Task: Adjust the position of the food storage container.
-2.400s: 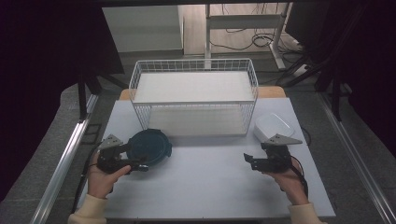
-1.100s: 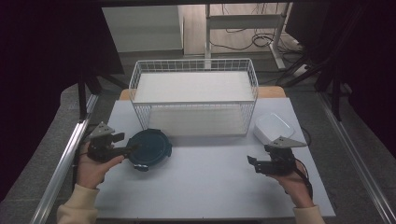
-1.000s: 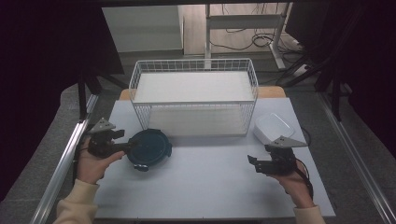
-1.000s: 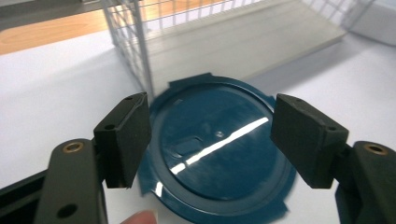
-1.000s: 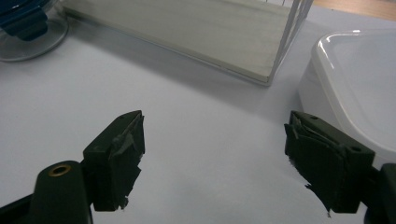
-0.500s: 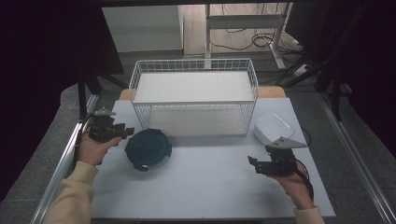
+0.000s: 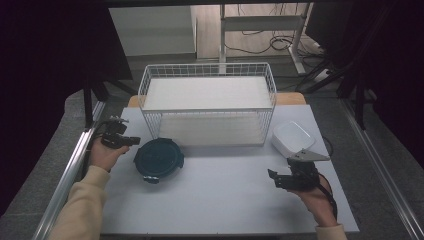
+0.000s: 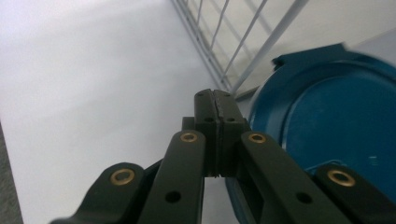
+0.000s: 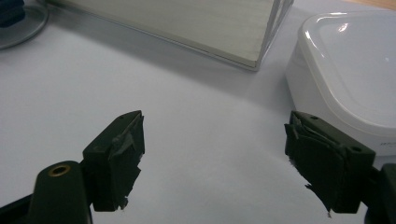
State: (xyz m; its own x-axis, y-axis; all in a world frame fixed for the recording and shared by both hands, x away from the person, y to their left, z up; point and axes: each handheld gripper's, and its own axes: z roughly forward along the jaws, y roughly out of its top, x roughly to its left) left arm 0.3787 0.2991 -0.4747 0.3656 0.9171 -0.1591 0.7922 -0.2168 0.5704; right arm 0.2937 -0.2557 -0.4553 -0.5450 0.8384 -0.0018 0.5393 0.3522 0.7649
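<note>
A round dark blue lid (image 7: 159, 159) lies flat on the white table, in front of the wire basket's left corner. My left gripper (image 7: 131, 141) is shut with nothing in it, just left of the lid; in the left gripper view its jaws meet (image 8: 215, 106) beside the blue lid (image 8: 336, 135) and the basket's corner wires (image 8: 261, 46). My right gripper (image 7: 272, 176) stands open near the front right; in the right gripper view its fingertips (image 9: 126, 140) frame bare table, with the white container (image 9: 355, 70) at the right. That white container (image 7: 293, 137) sits by the basket's right end.
A white wire basket (image 7: 207, 102) with a pale board inside stands across the back middle of the table (image 7: 220, 205). Metal rails run along both table sides. Cables and a desk frame lie on the floor beyond.
My left gripper has drawn away from the blue lid, moving left and back toward the basket's left corner. The lid stays flat on the table. The right gripper has barely moved.
</note>
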